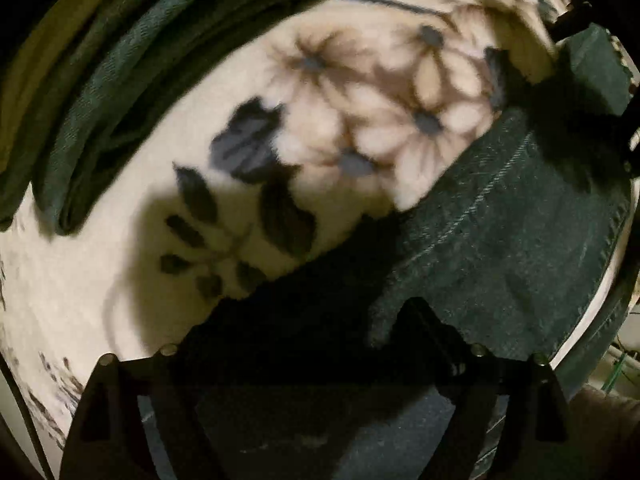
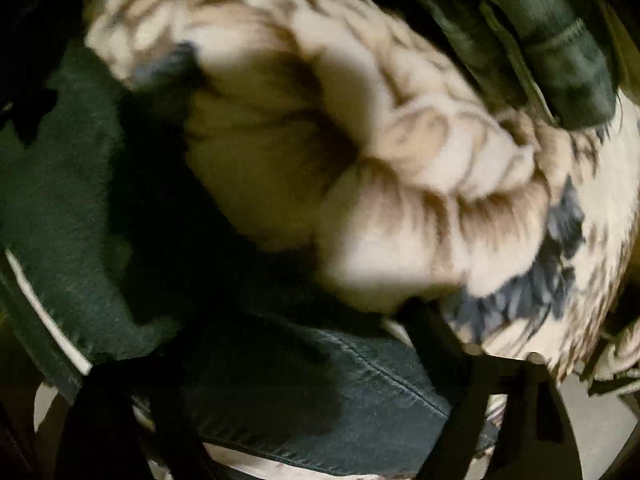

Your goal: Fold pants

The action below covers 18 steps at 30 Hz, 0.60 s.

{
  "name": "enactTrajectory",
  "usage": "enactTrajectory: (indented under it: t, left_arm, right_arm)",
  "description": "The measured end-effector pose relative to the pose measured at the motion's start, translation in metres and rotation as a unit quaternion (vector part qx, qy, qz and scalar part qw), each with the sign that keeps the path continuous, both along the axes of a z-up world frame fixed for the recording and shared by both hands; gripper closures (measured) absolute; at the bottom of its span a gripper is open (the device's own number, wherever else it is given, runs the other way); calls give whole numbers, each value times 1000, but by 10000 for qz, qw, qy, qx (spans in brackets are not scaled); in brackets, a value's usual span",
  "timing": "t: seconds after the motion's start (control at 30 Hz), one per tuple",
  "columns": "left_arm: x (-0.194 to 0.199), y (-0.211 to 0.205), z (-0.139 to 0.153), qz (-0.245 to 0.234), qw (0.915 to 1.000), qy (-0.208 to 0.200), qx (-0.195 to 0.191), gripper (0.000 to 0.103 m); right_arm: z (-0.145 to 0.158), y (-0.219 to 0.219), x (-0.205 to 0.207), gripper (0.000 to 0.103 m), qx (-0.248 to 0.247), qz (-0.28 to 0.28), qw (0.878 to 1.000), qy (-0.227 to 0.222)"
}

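The pants are dark denim. In the left wrist view one part (image 1: pixel 500 240) lies lower right on a cream floral blanket (image 1: pixel 120 300), and another part (image 1: pixel 100 92) is bunched in folds at upper left. My left gripper (image 1: pixel 316 320) has denim lying between its dark fingers; the tips are in shadow. In the right wrist view, denim with a seam (image 2: pixel 340 392) runs between the fingers of my right gripper (image 2: pixel 304 344), and more dark cloth (image 2: pixel 68 220) hangs at left. A pant end (image 2: pixel 568 56) lies upper right. Both views are blurred.
The cream blanket with brown flowers (image 2: pixel 360 140) and grey leaves covers the surface under the pants. A bare pale edge (image 2: pixel 592 420) shows at lower right in the right wrist view. The other gripper (image 1: pixel 592 68) shows dark at upper right in the left wrist view.
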State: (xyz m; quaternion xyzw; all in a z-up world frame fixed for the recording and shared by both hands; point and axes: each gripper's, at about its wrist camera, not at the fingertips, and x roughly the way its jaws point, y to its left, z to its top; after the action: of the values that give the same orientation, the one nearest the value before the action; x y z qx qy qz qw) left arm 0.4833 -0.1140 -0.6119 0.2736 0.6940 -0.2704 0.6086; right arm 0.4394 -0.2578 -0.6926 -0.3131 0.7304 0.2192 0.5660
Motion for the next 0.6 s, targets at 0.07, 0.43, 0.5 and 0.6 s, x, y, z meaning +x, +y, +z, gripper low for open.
enactTrajectory:
  t: [0.07,0.43,0.5,0.6]
  left_arm:
    - [1,2,11,-46,9999,-84,-97,53]
    - [-21,40,164,1256,9765,-1559,-798,102]
    - [-29,56,208,1659,9648,-1682,-1153,102]
    - [-39,75,220,2179,9513,-1730,-1323,98]
  right_arm:
    - [4,-1,-4,59,184,-101,9998,51]
    - [82,-47,-45,94,672,-1236,9822,-1244]
    - [107,-57,-65,95,807,-1382,9761,-1468]
    - [134,-49,-97,95,1023,-1478,9712,-1562]
